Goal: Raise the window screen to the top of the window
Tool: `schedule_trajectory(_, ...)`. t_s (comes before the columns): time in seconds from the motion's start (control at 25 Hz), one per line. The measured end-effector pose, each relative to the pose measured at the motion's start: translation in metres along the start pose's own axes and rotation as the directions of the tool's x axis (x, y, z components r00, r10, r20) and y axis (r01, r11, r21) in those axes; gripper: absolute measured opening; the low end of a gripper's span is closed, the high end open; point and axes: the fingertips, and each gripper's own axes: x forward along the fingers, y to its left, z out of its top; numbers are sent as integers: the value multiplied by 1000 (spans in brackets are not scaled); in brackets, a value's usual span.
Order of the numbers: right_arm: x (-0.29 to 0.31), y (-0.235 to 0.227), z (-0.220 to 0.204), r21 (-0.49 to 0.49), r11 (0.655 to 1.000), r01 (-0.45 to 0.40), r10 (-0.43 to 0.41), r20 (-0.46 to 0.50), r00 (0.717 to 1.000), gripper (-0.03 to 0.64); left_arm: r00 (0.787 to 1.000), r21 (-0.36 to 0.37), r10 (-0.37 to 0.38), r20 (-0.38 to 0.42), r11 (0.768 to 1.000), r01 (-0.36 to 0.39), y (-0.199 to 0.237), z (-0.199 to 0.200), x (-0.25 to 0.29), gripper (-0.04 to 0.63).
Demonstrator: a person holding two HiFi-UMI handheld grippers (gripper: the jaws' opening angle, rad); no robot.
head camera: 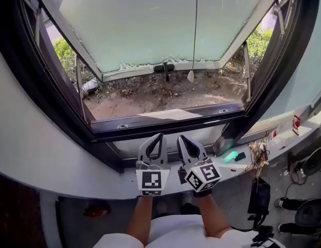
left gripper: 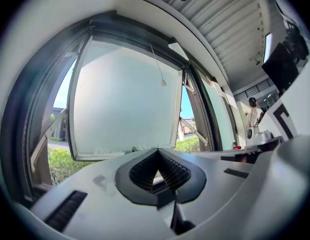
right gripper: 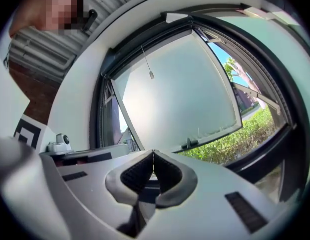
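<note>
Left gripper [head camera: 159,137]: its jaws were pressed together with nothing between them, tips aimed at the foot of the window, above the white ledge [head camera: 72,174].
Right gripper [head camera: 181,137]: just beside the left one, jaws likewise closed and empty; the ribbed pads [right gripper: 164,171] met at the tip.
Hands: each forearm came up from the bottom of the head view, the two marker cubes side by side.
Window screen: no mesh could be made out across the opening in any view; a thin cord ending in a small pull [head camera: 190,76] hung from the top of the dark window frame [head camera: 165,119], well above both grippers.
Frosted pane [head camera: 150,19]: swung outward from its upper edge, with a dark handle [head camera: 164,67] at the middle of its lower rail.
Outside: bare ground [head camera: 150,94] lay under the pane, with green shrubs [head camera: 64,50] at the sides.
Ledge, right part: a small green object [head camera: 231,156] lay there, apart from the grippers.
</note>
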Motion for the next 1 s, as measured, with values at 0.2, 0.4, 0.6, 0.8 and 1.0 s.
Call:
schedule_trajectory(0.2, -33, 14, -45, -45, 998, 50, -54, -104, 993, 3, 998, -103, -3, -58, 995, -3, 1, -48, -20, 2)
schedule_trajectory(0.4, -81, 10, -36, -61, 996, 69, -75, -102, 992, 3, 999, -124, 19, -38, 992, -24, -27, -38, -50, 2)
schedule_trajectory(0.6, -157, 3, -19, -42, 997, 61, -65, -91, 994, 3, 998, -115, 54, -22, 992, -56, -93, -9, -90, 2)
schedule_trajectory(0.8, -246, -12, -65, 23, 997, 71, -65, -197, 978, 2, 990, -96, 47, -132, 994, -60, -183, -53, -137, 2)
schedule_trajectory(1.0, -286, 7, -68, -18, 1000, 26, -29, -235, 971, 3, 977, -64, 82, -199, 993, -96, -212, -62, -181, 2)
